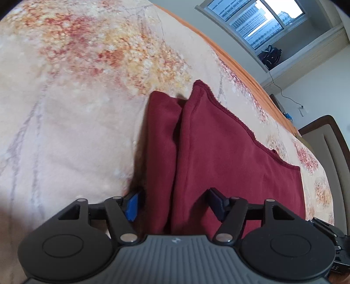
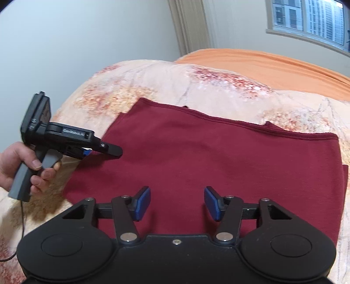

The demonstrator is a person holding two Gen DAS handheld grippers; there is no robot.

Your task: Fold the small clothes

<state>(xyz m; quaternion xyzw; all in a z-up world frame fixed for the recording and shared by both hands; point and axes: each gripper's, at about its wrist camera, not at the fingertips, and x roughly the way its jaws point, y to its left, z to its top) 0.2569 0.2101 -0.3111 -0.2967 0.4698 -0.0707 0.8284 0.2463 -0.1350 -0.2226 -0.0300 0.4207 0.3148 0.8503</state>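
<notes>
Garment: maroon cloth [image 2: 218, 166] flat on the bed [image 2: 175, 83], long axis across my right view
Left fingers [image 1: 175, 205]: apart, straddling a raised fold
Right fingers [image 2: 177, 203]: apart, above the near edge

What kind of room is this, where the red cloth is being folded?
Most likely a bedroom in a high-rise flat. The dark red garment lies on a bed with a floral blanket, a padded headboard stands at one end, and tower blocks show through the window.
</notes>
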